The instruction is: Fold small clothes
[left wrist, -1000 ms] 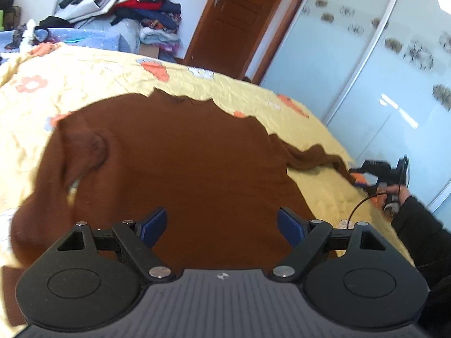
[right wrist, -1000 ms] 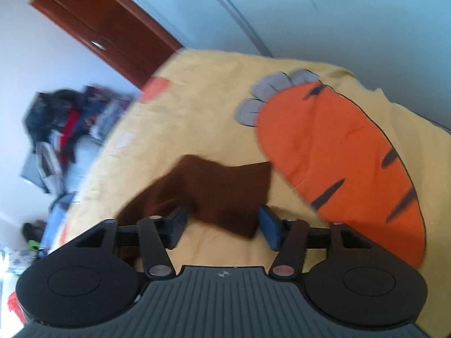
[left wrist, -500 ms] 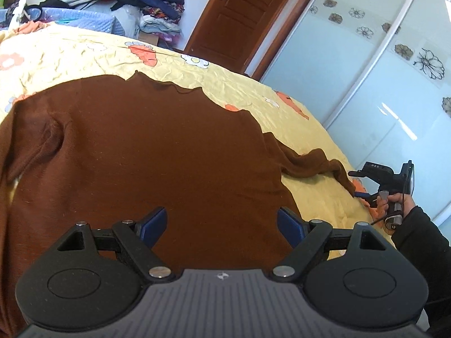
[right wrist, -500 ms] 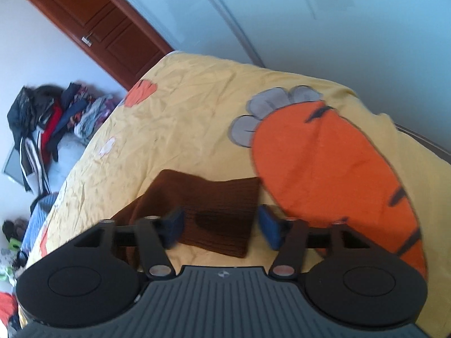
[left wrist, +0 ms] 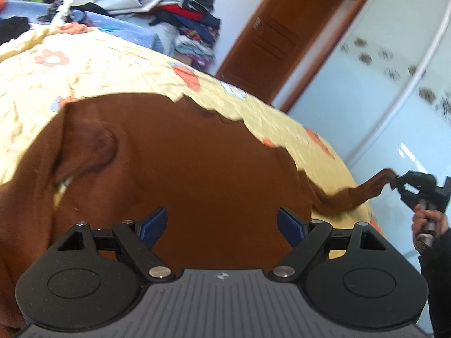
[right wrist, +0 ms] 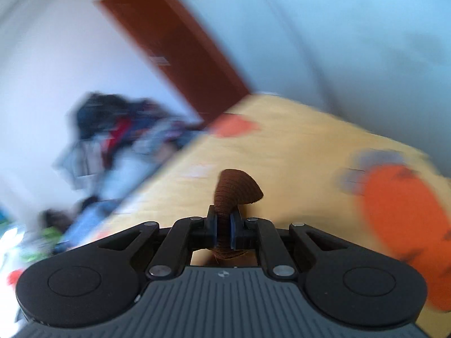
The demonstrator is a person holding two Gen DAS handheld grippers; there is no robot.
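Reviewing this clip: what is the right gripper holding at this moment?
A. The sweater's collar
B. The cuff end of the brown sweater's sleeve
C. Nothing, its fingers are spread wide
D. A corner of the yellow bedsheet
B: the right gripper is shut on the ribbed cuff of the brown sweater, and the left wrist view shows the sleeve lifted off the bed.

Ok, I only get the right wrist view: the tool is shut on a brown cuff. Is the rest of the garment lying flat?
Observer: Mostly. The sweater is spread on the bed; only the sleeve rises to the right tool.
Operator: And the left tool?
Observer: The left tool is open over the sweater, gripping nothing.
Operator: The other sleeve?
Observer: The other sleeve lies rumpled at the sweater's left side.
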